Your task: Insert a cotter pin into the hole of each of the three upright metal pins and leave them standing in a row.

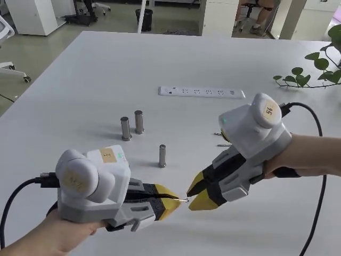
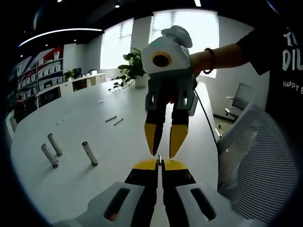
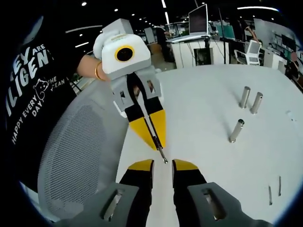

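Three upright metal pins stand on the white table: two close together (image 1: 126, 128) (image 1: 139, 121) and one nearer me (image 1: 162, 156). My left gripper (image 1: 173, 201) is shut on a thin cotter pin (image 1: 184, 200) whose free end points at the right gripper. My right gripper (image 1: 196, 196) faces it tip to tip, jaws open, the pin's end just between its fingertips (image 3: 141, 165). In the left gripper view the cotter pin (image 2: 160, 160) rises from my shut jaws toward the right gripper (image 2: 163, 142). The right gripper view shows the metal pins (image 3: 236, 130) off to the right.
Two spare cotter pins (image 1: 224, 134) (image 1: 224, 144) lie on the table behind the right gripper. A white power strip (image 1: 201, 92) lies farther back and a trailing plant (image 1: 319, 69) sits at the right edge. A mesh chair (image 3: 71, 151) is below the table edge.
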